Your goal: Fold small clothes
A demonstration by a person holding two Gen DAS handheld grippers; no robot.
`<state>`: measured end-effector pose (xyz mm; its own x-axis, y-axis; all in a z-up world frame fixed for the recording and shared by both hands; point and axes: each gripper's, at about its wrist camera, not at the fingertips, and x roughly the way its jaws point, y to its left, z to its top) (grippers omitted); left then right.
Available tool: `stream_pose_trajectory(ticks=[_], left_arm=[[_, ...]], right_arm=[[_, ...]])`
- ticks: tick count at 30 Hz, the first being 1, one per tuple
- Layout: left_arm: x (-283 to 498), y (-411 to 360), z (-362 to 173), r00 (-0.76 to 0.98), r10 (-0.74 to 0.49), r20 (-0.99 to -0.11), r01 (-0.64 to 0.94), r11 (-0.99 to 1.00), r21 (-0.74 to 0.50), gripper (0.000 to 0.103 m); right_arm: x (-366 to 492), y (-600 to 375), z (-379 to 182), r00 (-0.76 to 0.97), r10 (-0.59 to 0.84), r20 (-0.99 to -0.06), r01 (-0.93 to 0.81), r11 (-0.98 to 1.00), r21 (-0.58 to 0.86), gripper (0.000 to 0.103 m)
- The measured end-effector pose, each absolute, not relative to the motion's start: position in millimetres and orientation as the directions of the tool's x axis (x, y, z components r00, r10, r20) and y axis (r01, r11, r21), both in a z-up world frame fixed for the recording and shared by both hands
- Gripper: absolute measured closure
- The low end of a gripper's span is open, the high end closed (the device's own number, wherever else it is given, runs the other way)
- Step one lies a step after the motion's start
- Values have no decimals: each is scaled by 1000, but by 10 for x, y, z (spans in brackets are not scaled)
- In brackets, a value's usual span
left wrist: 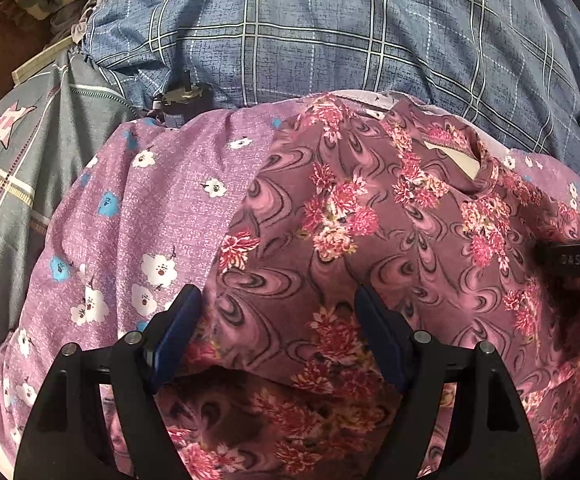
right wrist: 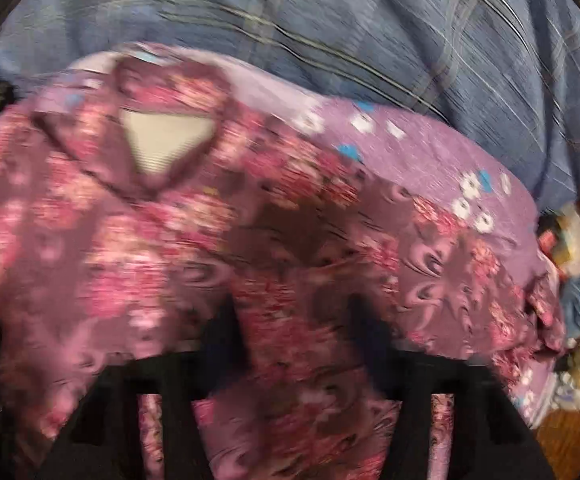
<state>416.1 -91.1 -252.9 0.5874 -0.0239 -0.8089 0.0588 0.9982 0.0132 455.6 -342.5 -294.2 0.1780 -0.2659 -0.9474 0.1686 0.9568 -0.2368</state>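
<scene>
Two tools over one garment. Left tool (left wrist: 278, 328): jaws spread wide, straddling a raised bulge of the floral top (left wrist: 370, 232) near its lower part; the pads stand either side of the cloth and I can't see them pressing it, so nothing looks pinched. Left of that tool lies the lilac flowered sheet (left wrist: 150, 200), the bed cover the top rests on; further left a grey star-print cloth (left wrist: 18, 152), and ahead a blue plaid pillow (left wrist: 310, 28).

Top's neckline (left wrist: 462, 160) sits ahead and to the right of the left tool, pointing away from it, so I read the long axis as running from near the tools out toward the pillow, tilted slightly rightward.

Right tool (right wrist: 294, 320): frame is motion-blurred, fabric sits between the dark fingers, gap looks narrow. Can't tell whether it's pinching or just hovering.

Step, my read: top spread out flat-ish, first fold being set up. Next move needs both tools pinching an edge or side cleanly, single layer off the sheet, then carrying it across the long axis.
</scene>
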Motion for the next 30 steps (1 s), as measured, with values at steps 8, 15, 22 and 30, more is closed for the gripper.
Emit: stream_pose_trajectory(ticks=[8, 15, 22, 30], left_arm=[[4107, -772, -2472, 596, -48, -802, 37, 999, -32, 24], [4067, -742, -2450, 626, -39, -779, 24, 999, -31, 24], [4025, -920, -2507, 618, -36, -785, 67, 998, 7, 24], [3958, -1085, -2522, 631, -25, -775, 79, 996, 32, 24]], right_arm=[[4118, -3929, -2124, 445, 92, -891, 235, 948, 216, 95], [3587, -4331, -1604, 867, 261, -424, 38, 815, 578, 95], [3151, -5303, -2913, 743, 151, -652, 431, 637, 639, 89], [3037, -5057, -2478, 706, 88, -702, 413, 754, 510, 25]])
